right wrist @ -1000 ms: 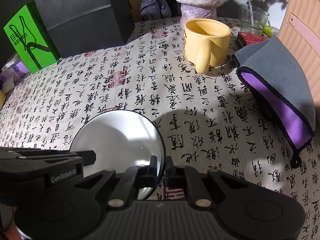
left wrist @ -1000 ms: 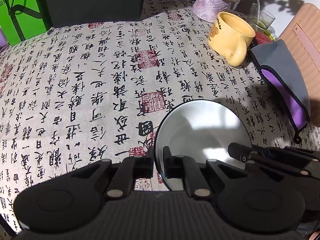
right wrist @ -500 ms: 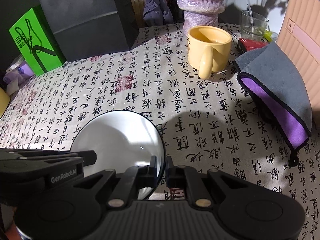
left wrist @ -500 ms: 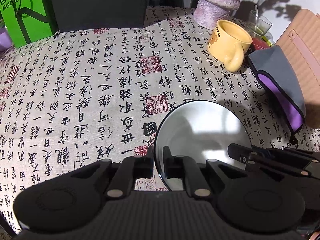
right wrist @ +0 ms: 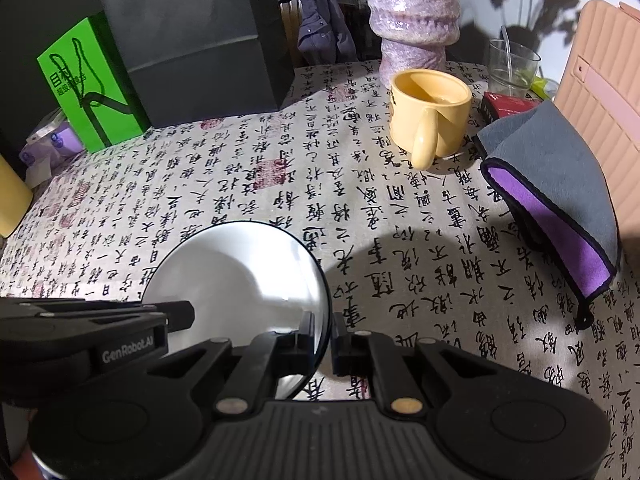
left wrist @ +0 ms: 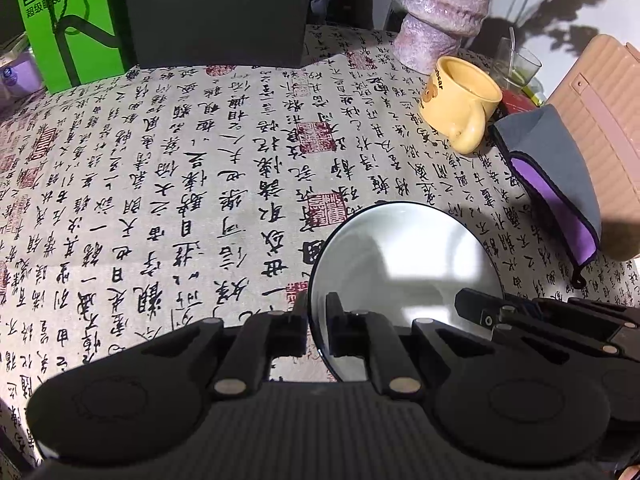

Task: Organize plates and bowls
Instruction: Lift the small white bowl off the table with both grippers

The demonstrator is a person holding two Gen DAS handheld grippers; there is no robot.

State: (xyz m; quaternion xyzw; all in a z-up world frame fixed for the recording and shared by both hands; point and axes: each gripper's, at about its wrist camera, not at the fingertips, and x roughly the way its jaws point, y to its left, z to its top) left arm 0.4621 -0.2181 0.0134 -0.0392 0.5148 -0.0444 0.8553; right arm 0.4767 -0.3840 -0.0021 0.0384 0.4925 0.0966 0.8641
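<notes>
A white bowl [left wrist: 404,264] with a thin dark rim hangs a little above the calligraphy-print tablecloth [left wrist: 160,200], held from both sides. My left gripper [left wrist: 316,320] is shut on its left rim, one finger inside and one outside. My right gripper [right wrist: 324,336] is shut on the opposite rim of the bowl [right wrist: 240,276]. Each view also shows the other gripper at the far side of the bowl: the right gripper [left wrist: 480,312] and the left gripper [right wrist: 176,316]. The bowl's round shadow lies on the cloth to its right in the right wrist view.
A yellow mug [right wrist: 430,116] stands at the back right before a purple vase [right wrist: 412,20]. A grey and purple cloth [right wrist: 560,192] drapes over a pink ribbed board [right wrist: 600,80]. A glass [right wrist: 512,64], a black box [right wrist: 192,40] and a green box [right wrist: 88,84] line the back.
Both grippers have risen together with the bowl still held between them. More of the table and the boxes at the back now shows.
</notes>
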